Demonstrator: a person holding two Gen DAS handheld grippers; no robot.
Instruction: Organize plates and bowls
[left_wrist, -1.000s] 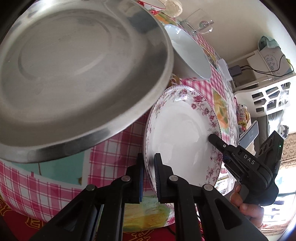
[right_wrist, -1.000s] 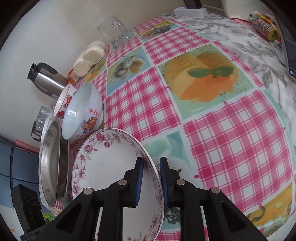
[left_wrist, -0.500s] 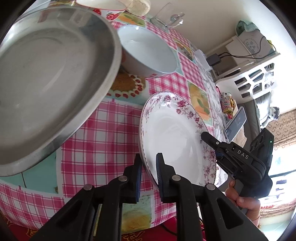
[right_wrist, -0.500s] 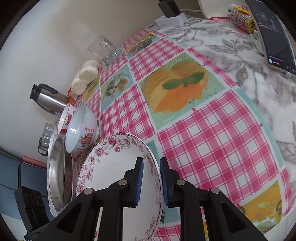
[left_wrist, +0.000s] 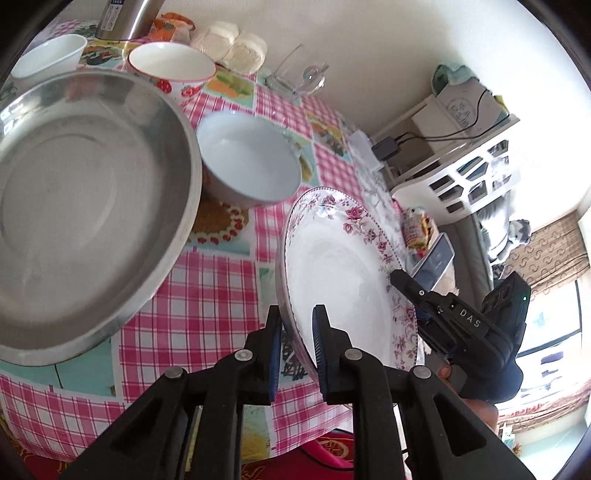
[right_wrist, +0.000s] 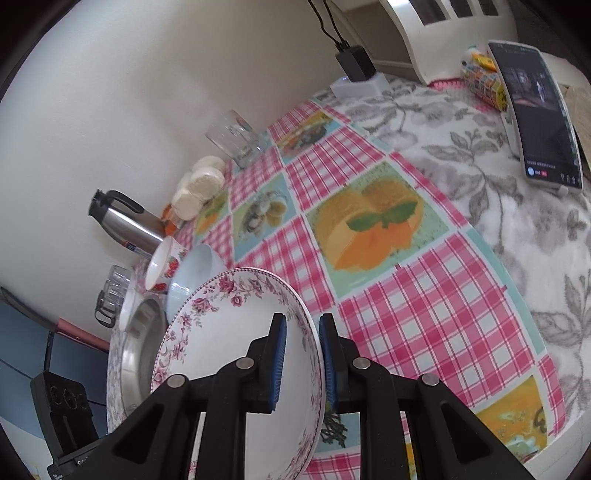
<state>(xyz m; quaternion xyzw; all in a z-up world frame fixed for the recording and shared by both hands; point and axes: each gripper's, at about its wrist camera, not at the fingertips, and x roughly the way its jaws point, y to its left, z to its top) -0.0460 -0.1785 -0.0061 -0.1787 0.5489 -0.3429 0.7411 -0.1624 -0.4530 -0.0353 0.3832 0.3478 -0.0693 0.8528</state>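
A white plate with a pink floral rim (left_wrist: 340, 273) hangs tilted above the checked tablecloth, held from two sides. My left gripper (left_wrist: 297, 317) is shut on its near rim. My right gripper (right_wrist: 302, 325) is shut on the opposite rim and shows in the left wrist view at the plate's right edge (left_wrist: 402, 280). A wide steel basin (left_wrist: 85, 206) sits to the left of the plate. Behind the plate stands a pale blue-white bowl (left_wrist: 251, 162). Farther back are a strawberry-patterned bowl (left_wrist: 171, 68) and a small white bowl (left_wrist: 48, 55).
Along the wall stand a steel thermos (right_wrist: 125, 225), round white buns (right_wrist: 199, 184) and a glass tumbler (right_wrist: 236, 138). A phone (right_wrist: 535, 110) leans at the far right on a grey floral cloth (right_wrist: 480, 206). A white slatted basket (left_wrist: 469, 177) stands beyond the table.
Both grippers have risen with the floral plate between them, and it now hangs off the table, more tilted. The basin and bowls look lower and farther away.
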